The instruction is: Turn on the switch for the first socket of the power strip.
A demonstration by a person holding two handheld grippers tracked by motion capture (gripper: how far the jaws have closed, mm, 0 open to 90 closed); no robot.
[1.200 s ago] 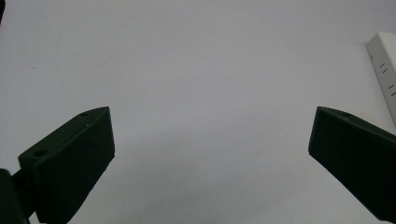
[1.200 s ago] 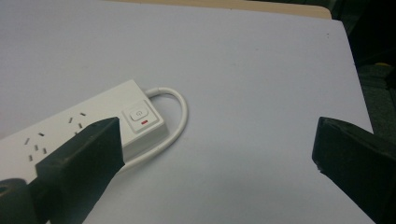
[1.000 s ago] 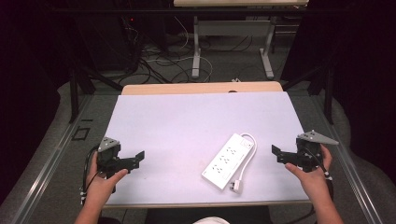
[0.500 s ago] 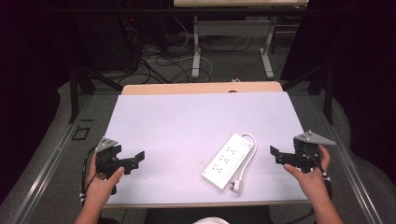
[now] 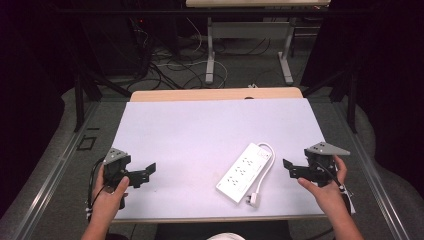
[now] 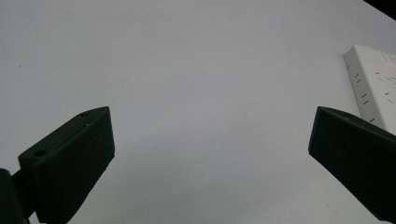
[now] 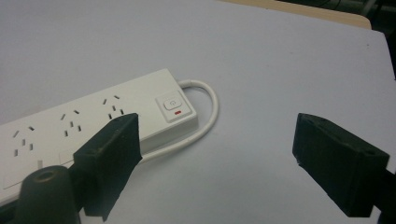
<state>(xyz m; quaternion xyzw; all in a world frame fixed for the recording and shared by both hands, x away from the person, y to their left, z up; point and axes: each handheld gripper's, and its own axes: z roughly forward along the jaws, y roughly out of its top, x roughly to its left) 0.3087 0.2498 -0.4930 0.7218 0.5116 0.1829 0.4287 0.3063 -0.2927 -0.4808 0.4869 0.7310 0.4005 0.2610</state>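
Note:
A white power strip [image 5: 245, 171] lies diagonally on the pale mat, right of centre. Its cable [image 5: 268, 152] loops round the far end, and its plug [image 5: 254, 200] rests near the front edge. My right gripper [image 5: 289, 169] hovers just right of the strip, pointing left at it. Its jaws are open and have just been closing a little, with nothing between them. In the right gripper view, the gripper [image 7: 215, 135] faces the strip's switch end [image 7: 173, 107]. My left gripper [image 5: 147, 172] is open at the front left over bare mat. In its own view [image 6: 210, 126], the strip's corner [image 6: 373, 88] lies far right.
The pale mat [image 5: 210, 130] covers the table, and a strip of wooden tabletop [image 5: 215, 95] shows at the back edge. Beyond it are the metal legs of another desk [image 5: 211, 50] and loose cables on the floor. Dark frame bars stand at both sides.
My right gripper has edged slightly left toward the power strip and its jaws stand a bit narrower. The left gripper and the strip have not moved.

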